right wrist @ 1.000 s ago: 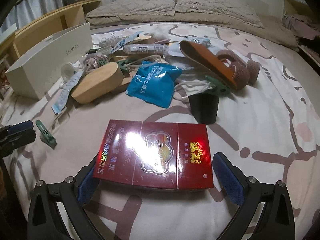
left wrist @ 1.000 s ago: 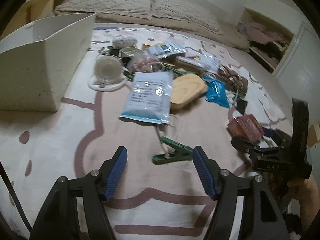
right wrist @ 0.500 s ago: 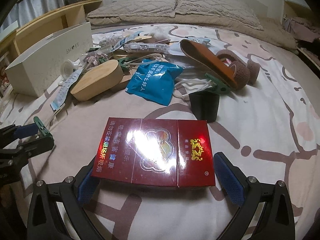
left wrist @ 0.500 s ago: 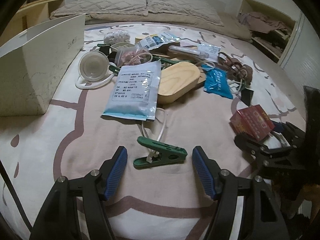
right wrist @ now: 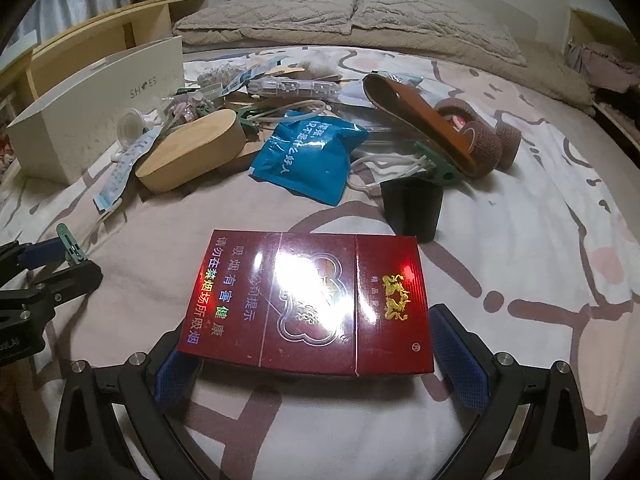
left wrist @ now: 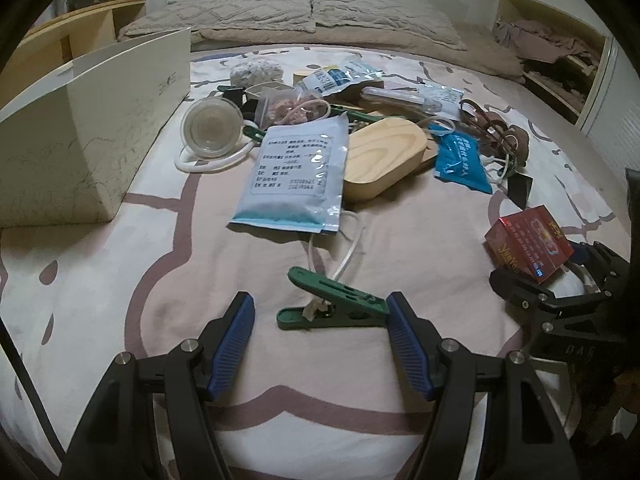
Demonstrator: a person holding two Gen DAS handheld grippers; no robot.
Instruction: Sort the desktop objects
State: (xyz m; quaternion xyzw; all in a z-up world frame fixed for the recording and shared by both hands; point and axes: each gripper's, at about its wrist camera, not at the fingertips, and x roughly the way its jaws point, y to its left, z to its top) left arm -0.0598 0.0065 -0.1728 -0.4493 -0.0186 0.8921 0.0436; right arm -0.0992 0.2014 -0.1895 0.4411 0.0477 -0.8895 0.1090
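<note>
While L tongs [left wrist: 320,320] gape round green clip [left wrist: 334,305], R tongs [right wrist: 308,354] straddle glossy red pack [right wrist: 308,300], grip unclear.

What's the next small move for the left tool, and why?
Probably ease the left tool forward a touch, then close. Its blue pads stand open around the green clip, which lies flat on the bedspread with its tail near the right pad. The left pad is still clear of it, so a short advance should centre the clip before gripping.
</note>
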